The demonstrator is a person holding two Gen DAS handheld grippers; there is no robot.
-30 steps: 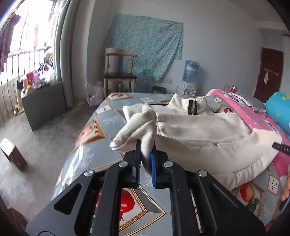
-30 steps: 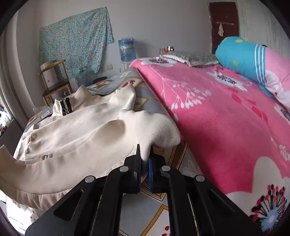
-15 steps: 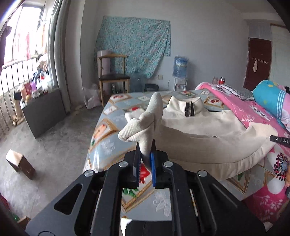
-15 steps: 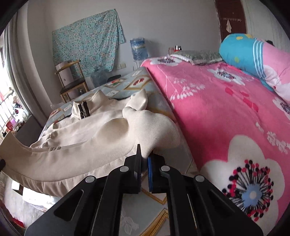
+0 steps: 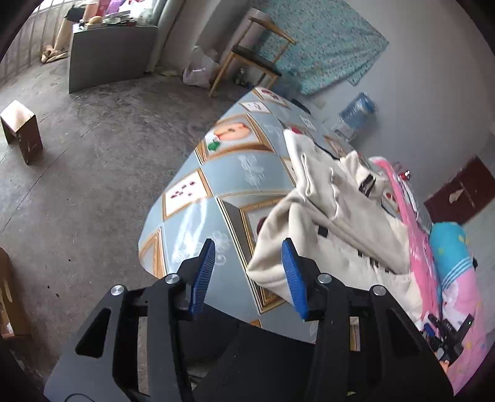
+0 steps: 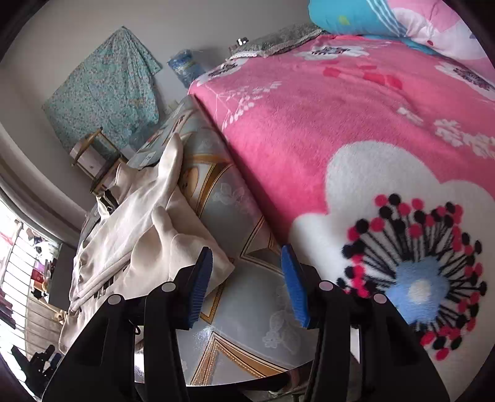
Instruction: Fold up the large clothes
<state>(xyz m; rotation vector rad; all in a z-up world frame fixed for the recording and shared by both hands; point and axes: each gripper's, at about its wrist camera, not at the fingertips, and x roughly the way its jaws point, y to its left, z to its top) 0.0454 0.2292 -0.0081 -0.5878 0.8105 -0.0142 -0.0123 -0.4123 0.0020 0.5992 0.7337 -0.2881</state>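
A cream zip-up jacket [image 5: 337, 222] lies bunched on the blue patterned table cover [image 5: 216, 167], its collar and black zip toward the far end. My left gripper [image 5: 249, 272] is open and empty, with the jacket's near edge by its right finger. In the right wrist view the same jacket [image 6: 139, 228] lies folded over itself at the left. My right gripper [image 6: 247, 278] is open and empty, its left finger just beside the jacket's near corner.
A pink flowered blanket [image 6: 355, 130] covers the bed on the right, with a blue and pink pillow [image 6: 386, 18] at its far end. A wooden chair [image 5: 250, 58], a small stool [image 5: 21, 130] and a grey cabinet [image 5: 108, 52] stand on the concrete floor left of the table.
Both grippers have let go of the jacket sleeves and opened. The sleeves now lie dropped on the jacket, and both cameras have tilted and pulled back.
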